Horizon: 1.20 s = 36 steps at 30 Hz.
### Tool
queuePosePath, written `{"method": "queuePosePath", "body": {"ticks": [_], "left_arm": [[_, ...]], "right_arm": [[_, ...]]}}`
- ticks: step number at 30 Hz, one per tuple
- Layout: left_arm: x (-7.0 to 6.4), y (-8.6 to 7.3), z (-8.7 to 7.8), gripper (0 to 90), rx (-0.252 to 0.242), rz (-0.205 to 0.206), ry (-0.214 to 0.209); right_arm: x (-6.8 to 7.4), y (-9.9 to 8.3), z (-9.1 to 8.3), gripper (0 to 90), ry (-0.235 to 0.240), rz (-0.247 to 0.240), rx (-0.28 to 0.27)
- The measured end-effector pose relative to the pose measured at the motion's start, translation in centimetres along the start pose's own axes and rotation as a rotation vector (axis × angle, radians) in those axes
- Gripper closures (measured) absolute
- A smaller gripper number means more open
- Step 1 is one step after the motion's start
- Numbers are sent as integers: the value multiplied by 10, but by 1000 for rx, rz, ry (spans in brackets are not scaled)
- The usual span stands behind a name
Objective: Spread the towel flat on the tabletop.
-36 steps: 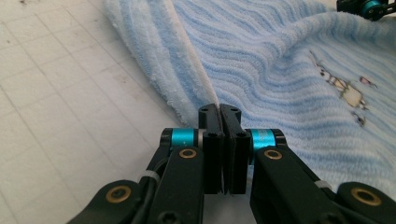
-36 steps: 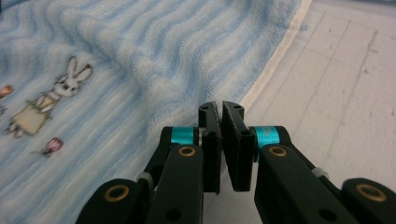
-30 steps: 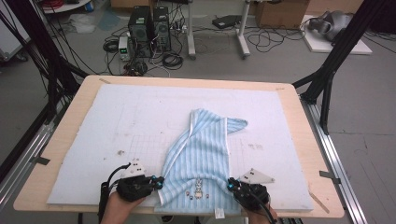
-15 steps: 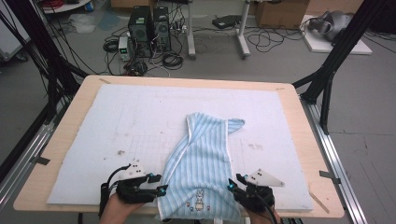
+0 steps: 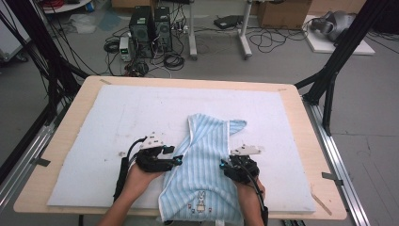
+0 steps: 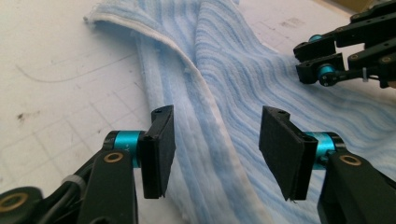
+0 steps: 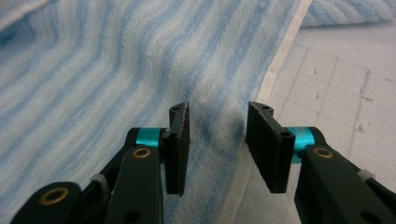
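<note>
The padded table point(image 5: 117, 117) carries a white gridded mat; on it lies the blue striped towel point(image 5: 207, 155), bunched lengthwise, running from the mat's centre toward 6 o'clock, its rabbit motif point(image 5: 201, 198) at the near hem, which overhangs the mat's front edge.

Step in hand, as I judge it: positioning both tongs on the towel's long edges, ahead of a grasp to spread or fold it; neither edge is taken.

Left gripper point(image 5: 175, 159): at 9 o'clock of the towel, against its left border; in the left gripper view point(image 6: 215, 144) my jaws stand wide apart, straddling the white hem point(image 6: 219, 116) and a folded ridge of cloth; nothing is clamped; whether the pads brush the fabric I cannot tell.

Right gripper point(image 5: 225, 165): at 3 o'clock of the towel, over its right border; in the right gripper view point(image 7: 217, 140) the jaws are moderately apart, narrower than the left, with a raised pucker of striped cloth point(image 7: 219, 126) between them and the hem just at 4 o'clock; no clamp.

Next move, in my judgement: lower each pair so the hem sits fully between the pads, close together, then lift evenly; an uneven bite risks taking one layer only.
</note>
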<state>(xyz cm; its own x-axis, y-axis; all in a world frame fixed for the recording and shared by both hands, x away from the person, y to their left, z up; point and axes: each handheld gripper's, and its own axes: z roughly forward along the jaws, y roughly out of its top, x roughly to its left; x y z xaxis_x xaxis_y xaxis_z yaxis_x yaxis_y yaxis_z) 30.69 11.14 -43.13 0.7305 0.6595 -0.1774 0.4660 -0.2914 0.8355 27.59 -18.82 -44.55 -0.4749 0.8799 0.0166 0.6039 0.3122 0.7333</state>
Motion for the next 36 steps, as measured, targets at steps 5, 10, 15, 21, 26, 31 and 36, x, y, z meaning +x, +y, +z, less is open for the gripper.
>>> {"method": "queuePosePath", "body": {"ticks": [5, 10, 15, 21, 26, 31, 36], "left_arm": [[-3, 2, 17, 636, 68, 37, 12], [-1, -2, 21, 842, 121, 57, 21], [3, -2, 12, 848, 110, 34, -6], [8, -6, -5, 847, 69, -5, -48], [25, -17, -23, 862, 78, -39, -21], [25, -25, -36, 866, 106, -23, -66], [18, -39, -43, 849, 112, -13, -104]], "right_arm": [[-8, -4, -4, 783, 33, -15, 0], [-13, -11, -11, 858, 59, -23, -11], [-11, -16, -18, 873, 70, -58, -5], [-1, -24, -28, 882, 87, -115, 1], [-3, -33, -38, 883, 86, -121, 7], [-8, -43, -52, 883, 89, -116, 16], [-5, -48, -64, 877, 113, -126, 18]]}}
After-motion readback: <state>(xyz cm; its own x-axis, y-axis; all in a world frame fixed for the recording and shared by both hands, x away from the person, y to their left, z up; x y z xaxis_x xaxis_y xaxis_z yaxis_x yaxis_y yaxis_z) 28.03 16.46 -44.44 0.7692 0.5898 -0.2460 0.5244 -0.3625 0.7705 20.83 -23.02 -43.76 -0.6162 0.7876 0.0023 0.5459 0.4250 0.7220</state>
